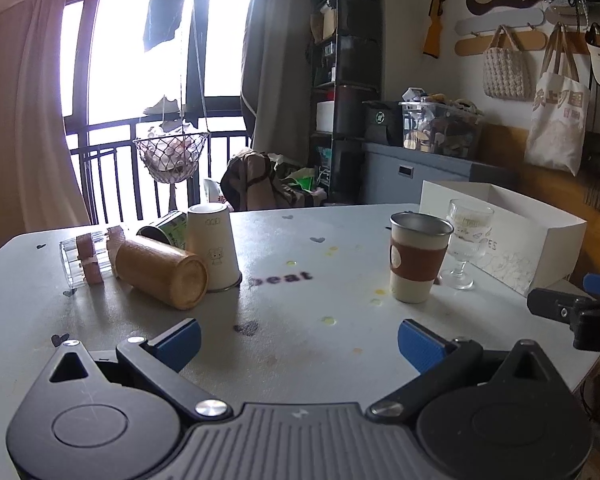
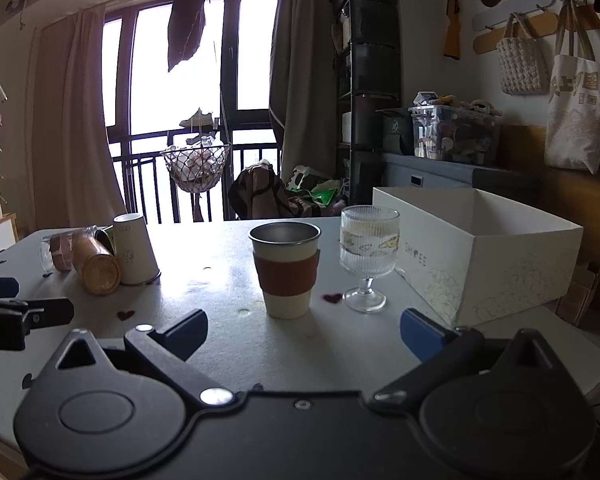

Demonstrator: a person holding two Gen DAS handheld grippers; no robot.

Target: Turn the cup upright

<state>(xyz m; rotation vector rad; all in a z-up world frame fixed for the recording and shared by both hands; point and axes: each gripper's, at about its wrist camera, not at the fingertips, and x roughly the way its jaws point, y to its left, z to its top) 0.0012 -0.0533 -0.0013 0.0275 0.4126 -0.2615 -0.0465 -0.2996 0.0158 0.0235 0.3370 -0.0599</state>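
A white paper cup (image 1: 214,250) with a small bear print stands upside down on the grey table (image 1: 300,312); it shows at the left in the right wrist view (image 2: 134,250). A wooden cup (image 1: 160,272) lies on its side against it. A clear cup (image 1: 84,258) and a green-labelled cup (image 1: 168,230) lie behind. A metal-rimmed cup with a brown sleeve (image 1: 418,258) stands upright, as does a ribbed glass goblet (image 2: 368,256). My left gripper (image 1: 298,340) is open and empty, short of the cups. My right gripper (image 2: 304,332) is open and empty before the sleeved cup (image 2: 286,270).
A white open shoe box (image 2: 492,256) stands on the table's right side, close to the goblet. The table's right edge drops off beyond the box. Each gripper's fingers show at the other view's side edge (image 1: 572,308).
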